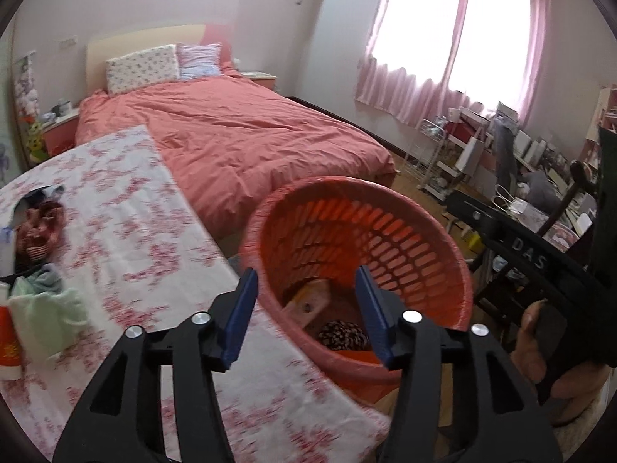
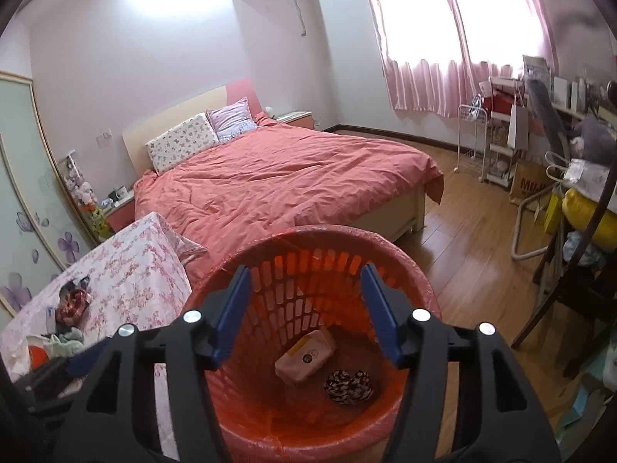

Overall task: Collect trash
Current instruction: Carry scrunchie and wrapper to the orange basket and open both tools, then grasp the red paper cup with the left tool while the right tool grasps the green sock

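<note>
An orange slatted waste basket [image 1: 385,198] [image 2: 420,289] with a thin plastic liner stands beside the table. At its bottom lie a tan packet [image 1: 308,301] [image 2: 306,357] and a black-and-white patterned bundle [image 1: 341,333] [image 2: 349,386]. My left gripper [image 1: 306,274] hangs over the basket's near-left rim, jaws open, nothing between the blue pads. My right gripper [image 2: 305,270] is above the basket's mouth, also open and empty. On the floral tablecloth [image 1: 127,231] [image 2: 131,270] remain a red striped cloth [image 1: 38,231] [image 2: 71,305], a pale green cloth [image 1: 46,308] and a red-and-white tube [image 1: 7,347].
A bed with a coral cover [image 1: 239,135] [image 2: 293,181] stands behind the basket. Along the right are a dark chair [image 2: 559,301], white wire racks [image 2: 486,146], bags and a cluttered desk. A hand [image 1: 536,332] grips the other tool at the right edge. Wooden floor [image 2: 474,231] lies between bed and desk.
</note>
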The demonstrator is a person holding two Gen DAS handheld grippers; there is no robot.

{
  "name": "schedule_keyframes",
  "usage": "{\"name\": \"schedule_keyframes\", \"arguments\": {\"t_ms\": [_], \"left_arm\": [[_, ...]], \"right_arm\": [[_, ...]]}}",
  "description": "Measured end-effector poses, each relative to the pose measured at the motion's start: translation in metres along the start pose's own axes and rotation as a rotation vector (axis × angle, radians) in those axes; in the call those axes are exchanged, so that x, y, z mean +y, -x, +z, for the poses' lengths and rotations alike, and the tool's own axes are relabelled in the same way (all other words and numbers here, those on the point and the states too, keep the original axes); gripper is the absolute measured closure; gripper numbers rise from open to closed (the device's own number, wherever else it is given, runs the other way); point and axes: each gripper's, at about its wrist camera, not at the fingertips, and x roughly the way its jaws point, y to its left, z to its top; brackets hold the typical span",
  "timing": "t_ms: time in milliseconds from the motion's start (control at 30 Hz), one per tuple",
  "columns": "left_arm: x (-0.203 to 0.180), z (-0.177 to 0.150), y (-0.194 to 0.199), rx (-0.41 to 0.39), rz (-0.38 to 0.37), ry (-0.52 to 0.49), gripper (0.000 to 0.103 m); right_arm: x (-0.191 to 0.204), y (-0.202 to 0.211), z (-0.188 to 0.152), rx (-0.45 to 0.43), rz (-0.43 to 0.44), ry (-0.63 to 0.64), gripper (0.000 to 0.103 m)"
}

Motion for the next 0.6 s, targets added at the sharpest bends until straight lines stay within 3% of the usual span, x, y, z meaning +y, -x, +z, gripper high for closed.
{"name": "schedule_keyframes", "arguments": {"t_ms": [233, 600], "left_arm": [[0.037, -0.012, 0.036, -0.036, 0.137, 0.021, 0.039], [0.133, -0.042, 0.108, -0.08, 0.387, 0.202, 0.035]], "right_arm": [[0.034, 0.016, -0.011, 0.012, 0.015, 0.079, 0.043], [0.134, 0.038, -0.047, 0.074, 0.19, 0.22, 0.042]]}}
